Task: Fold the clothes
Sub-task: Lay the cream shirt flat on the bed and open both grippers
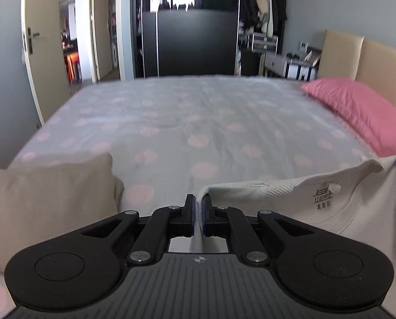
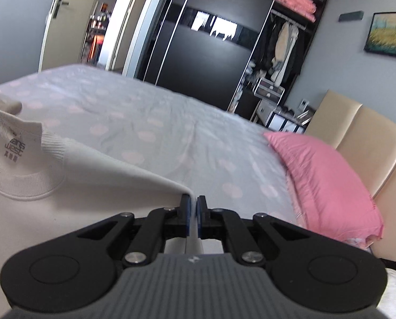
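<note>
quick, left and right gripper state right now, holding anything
Left gripper: closed, pinching the shoulder edge of the white sweatshirt.
Right gripper: closed on the sweatshirt's other shoulder edge.

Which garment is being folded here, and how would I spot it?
Look at the polka-dot bed; at its near edge hangs a cream sweatshirt, held up by both grippers. Unlike the beige folded piece beside it, it shows a ribbed collar and printed neck label.

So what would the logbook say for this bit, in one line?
left gripper: shut on white sweatshirt | right gripper: shut on white sweatshirt | held above bed | unfolded
</note>
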`<state>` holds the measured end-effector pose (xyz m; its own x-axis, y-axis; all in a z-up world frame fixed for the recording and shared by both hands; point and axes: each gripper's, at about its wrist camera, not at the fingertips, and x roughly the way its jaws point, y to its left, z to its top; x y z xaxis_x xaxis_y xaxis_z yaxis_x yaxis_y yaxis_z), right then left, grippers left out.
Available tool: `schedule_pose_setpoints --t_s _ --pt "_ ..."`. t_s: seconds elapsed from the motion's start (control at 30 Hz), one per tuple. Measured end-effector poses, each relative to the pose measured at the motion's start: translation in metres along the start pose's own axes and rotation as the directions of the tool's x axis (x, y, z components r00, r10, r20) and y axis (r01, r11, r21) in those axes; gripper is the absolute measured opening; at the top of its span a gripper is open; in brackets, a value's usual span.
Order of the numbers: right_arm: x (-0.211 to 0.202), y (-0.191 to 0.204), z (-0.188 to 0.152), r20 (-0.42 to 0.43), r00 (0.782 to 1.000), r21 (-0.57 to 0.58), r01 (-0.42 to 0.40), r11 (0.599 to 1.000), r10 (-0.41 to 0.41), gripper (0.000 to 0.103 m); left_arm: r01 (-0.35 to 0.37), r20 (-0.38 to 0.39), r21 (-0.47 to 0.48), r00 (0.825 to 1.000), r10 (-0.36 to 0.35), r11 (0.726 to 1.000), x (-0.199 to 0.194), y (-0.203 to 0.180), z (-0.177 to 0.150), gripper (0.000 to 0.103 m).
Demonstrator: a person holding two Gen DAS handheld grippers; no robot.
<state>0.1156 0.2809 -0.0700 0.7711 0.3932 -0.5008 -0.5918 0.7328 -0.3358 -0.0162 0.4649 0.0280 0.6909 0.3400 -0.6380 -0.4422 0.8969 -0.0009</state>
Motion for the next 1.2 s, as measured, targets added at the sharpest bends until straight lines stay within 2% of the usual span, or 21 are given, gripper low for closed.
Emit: schedule_pose_setpoints --t_s 0.17,0.27,0.47,0.57,0.6,0.63,0.67,0.73,0.8,0.93,1.07,1.2 --pt "0.088 0.022 -0.025 -0.135 0.99 0.0 -0.045 0.999 0.044 0.005 0.007 -0.122 -0.011 0.992 -0.008 1.0 0.075 0.003 -0.027 0.003" --pt "0.119 0.034 -0.051 -0.207 0.976 -0.017 -0.075 0.997 0.07 0.006 0.018 -0.184 -0.007 0.983 -0.019 1.0 0.113 0.003 -0.045 0.003" --pt "0.163 0.047 -0.089 -0.295 0.948 0.01 -0.12 0.993 0.118 0.006 0.032 -0.261 -0.031 0.965 -0.039 0.999 0.148 0.009 -0.071 0.005" --pt "0.167 0.044 -0.094 -0.325 0.934 0.042 -0.142 0.989 0.148 0.008 0.042 -0.269 -0.055 0.961 -0.055 0.998 0.146 0.012 -0.074 0.011" --pt "0.162 0.043 -0.093 -0.322 0.936 0.043 -0.138 0.989 0.145 0.012 0.042 -0.26 -0.066 0.964 -0.058 0.997 0.139 0.013 -0.074 0.014" --pt "0.149 0.039 -0.091 -0.313 0.94 0.045 -0.131 0.99 0.139 0.02 0.045 -0.249 -0.075 0.966 -0.063 0.996 0.129 0.015 -0.073 0.024" --pt "0.134 0.035 -0.089 -0.304 0.944 0.048 -0.124 0.991 0.132 0.032 0.048 -0.238 -0.083 0.969 -0.067 0.995 0.12 0.016 -0.073 0.035" --pt "0.102 0.024 -0.083 -0.28 0.949 0.057 -0.131 0.99 0.142 0.037 0.05 -0.221 -0.091 0.973 -0.069 0.995 0.093 0.019 -0.075 0.047" --pt "0.073 0.014 -0.082 -0.268 0.95 0.067 -0.145 0.987 0.158 0.037 0.049 -0.212 -0.093 0.975 -0.068 0.994 0.063 0.022 -0.081 0.048" --pt "0.013 -0.008 -0.097 -0.282 0.939 0.095 -0.179 0.979 0.199 0.037 0.049 -0.246 -0.1 0.967 -0.073 0.994 0.003 0.029 -0.104 0.05" --pt "-0.041 -0.031 -0.13 -0.313 0.925 0.13 -0.181 0.975 0.214 0.037 0.035 -0.286 -0.104 0.956 -0.063 0.994 -0.045 0.034 -0.133 0.052" --pt "-0.076 -0.052 -0.169 -0.339 0.912 0.198 -0.17 0.965 0.23 0.037 0.011 -0.33 -0.133 0.942 -0.055 0.991 -0.073 0.035 -0.157 0.052"
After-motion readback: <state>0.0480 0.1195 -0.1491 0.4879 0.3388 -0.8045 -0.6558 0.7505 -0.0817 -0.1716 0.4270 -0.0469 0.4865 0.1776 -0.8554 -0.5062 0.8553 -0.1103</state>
